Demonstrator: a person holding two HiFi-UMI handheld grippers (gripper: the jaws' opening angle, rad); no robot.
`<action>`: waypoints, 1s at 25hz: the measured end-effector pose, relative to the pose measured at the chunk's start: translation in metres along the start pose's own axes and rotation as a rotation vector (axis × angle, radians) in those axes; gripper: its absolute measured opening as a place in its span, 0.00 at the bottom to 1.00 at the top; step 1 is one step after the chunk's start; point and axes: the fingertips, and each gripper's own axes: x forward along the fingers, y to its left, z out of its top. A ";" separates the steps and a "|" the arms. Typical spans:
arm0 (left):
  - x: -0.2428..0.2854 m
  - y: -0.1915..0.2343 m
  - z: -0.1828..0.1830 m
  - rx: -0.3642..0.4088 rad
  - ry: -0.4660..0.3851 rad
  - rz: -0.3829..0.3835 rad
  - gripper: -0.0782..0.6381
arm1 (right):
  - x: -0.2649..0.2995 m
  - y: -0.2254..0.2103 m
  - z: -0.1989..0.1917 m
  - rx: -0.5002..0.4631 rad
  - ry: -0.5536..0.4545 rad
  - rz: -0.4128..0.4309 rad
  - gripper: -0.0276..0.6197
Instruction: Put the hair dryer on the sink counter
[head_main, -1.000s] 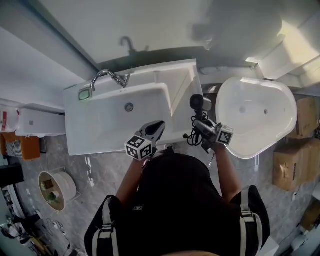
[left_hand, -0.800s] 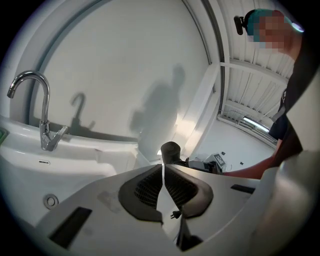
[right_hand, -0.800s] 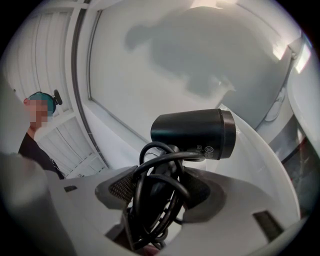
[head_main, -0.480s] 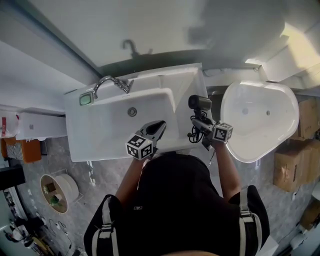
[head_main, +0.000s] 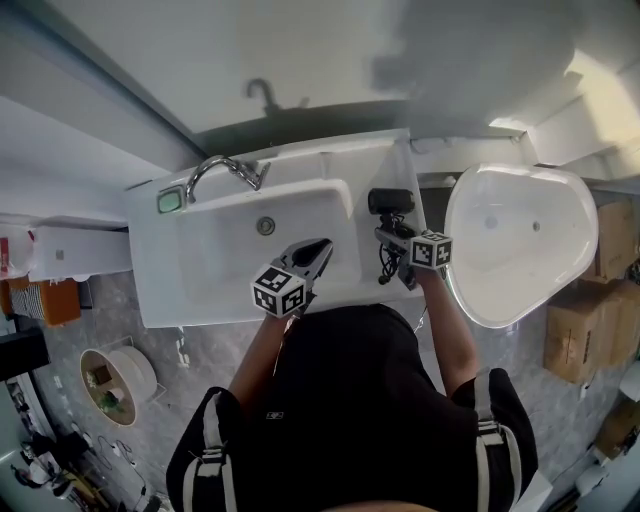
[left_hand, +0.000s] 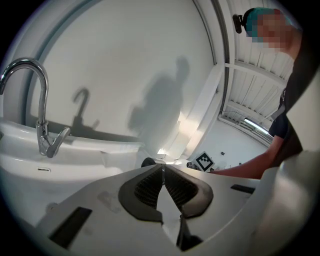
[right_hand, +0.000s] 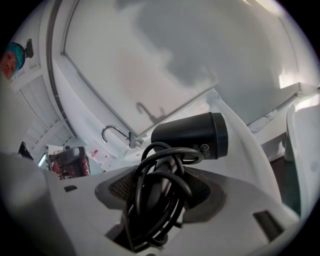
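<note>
at the sink's (head_main: 155, 272) right edge the right gripper (head_main: 397, 237) was clamped on the black hair dryer (head_main: 391, 202), while the left gripper (head_main: 319, 247) hung over the sink, jaws together.

Hard light is coming in from the right of the sink (head_main: 230, 255) and burning out the pale surfaces high on that side, while the floor left of the sink is lying dim. Behind the sink, soft grey shadows of the faucet (head_main: 215, 165) and of the person are falling on the wall (head_main: 300, 50). Both gripper views are bulging like fisheyes and darkening to black at the corners. At the sink's right edge, the hair dryer (right_hand: 192, 134) is showing as flat black with little detail.
</note>
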 end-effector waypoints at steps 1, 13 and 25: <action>0.000 0.001 0.001 0.000 0.000 0.000 0.14 | 0.003 -0.004 -0.002 0.010 0.007 -0.017 0.54; 0.001 0.012 0.002 -0.010 0.000 0.010 0.14 | 0.034 -0.030 -0.007 -0.011 0.103 -0.174 0.55; 0.001 0.002 0.001 0.002 0.002 0.000 0.14 | 0.048 -0.028 -0.006 -0.189 0.140 -0.266 0.60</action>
